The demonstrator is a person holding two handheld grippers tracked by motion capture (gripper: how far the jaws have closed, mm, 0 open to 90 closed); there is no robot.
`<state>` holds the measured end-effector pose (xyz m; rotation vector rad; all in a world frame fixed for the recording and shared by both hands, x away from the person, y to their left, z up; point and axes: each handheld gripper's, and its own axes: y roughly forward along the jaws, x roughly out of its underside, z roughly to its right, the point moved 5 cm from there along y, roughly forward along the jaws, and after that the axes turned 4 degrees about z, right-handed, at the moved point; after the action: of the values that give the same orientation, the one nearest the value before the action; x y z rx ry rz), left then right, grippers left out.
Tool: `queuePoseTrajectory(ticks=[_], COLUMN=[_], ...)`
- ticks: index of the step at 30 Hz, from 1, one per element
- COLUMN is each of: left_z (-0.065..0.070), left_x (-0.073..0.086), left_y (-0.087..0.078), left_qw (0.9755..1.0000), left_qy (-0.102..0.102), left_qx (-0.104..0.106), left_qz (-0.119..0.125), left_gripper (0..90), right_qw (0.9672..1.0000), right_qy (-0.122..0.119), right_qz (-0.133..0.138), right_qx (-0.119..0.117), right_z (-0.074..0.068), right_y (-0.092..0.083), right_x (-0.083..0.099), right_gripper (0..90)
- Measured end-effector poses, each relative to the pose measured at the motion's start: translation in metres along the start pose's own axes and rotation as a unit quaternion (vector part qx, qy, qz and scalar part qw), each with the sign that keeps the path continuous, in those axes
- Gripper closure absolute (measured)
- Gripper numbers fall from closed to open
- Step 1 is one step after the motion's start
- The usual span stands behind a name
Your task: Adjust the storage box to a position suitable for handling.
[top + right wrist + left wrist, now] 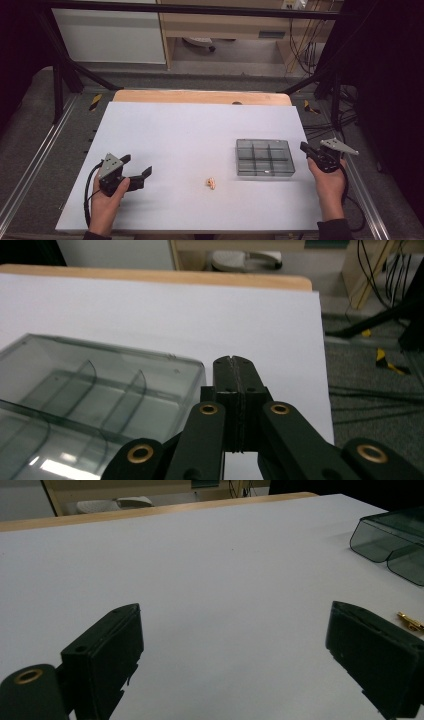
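A clear grey compartment box [264, 157] lies on the white table at the right. A few small gold-coloured parts [212, 183] lie in a little heap left of the box, toward the front edge; one of these gold parts [411, 621] appears at the right of the left gripper view. My left gripper [136, 166] rests at the front left, jaws wide open and holding nothing, pointing right. My right gripper [304, 147] sits just right of the box, jaws pressed together on nothing; in the right gripper view its tip [234, 362] is beside the box's corner [165, 375].
The white table sheet [190, 135] has a wooden strip [200, 96] along its far edge. Black frame posts and cables stand to either side of the table, and a cabinet is behind it.
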<state>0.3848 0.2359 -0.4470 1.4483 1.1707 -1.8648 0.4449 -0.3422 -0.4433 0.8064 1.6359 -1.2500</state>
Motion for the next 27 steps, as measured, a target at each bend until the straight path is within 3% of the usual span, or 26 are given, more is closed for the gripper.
queuePoseTrajectory(ticks=[8,13,27], left_z=[0.0,0.0,0.0], left_x=[0.0,0.0,0.0], left_y=[-0.001,-0.001,-0.001], left_qw=[1.0,1.0,1.0], left_qy=[-0.002,-0.001,0.001], left_qx=[0.0,-0.001,-0.002], left_qz=[0.0,-0.002,-0.001], left_gripper=[8.2,8.2,8.2], right_qw=[0.9981,0.9963,0.992], right_qy=[0.012,0.025,0.039], right_qz=[-0.059,-0.079,-0.104], right_qx=[-0.014,-0.022,-0.061], right_z=[0.001,0.001,-0.005], right_y=[0.012,0.016,0.022], right_x=[0.021,0.029,0.037], right_gripper=[90.0,90.0,90.0])
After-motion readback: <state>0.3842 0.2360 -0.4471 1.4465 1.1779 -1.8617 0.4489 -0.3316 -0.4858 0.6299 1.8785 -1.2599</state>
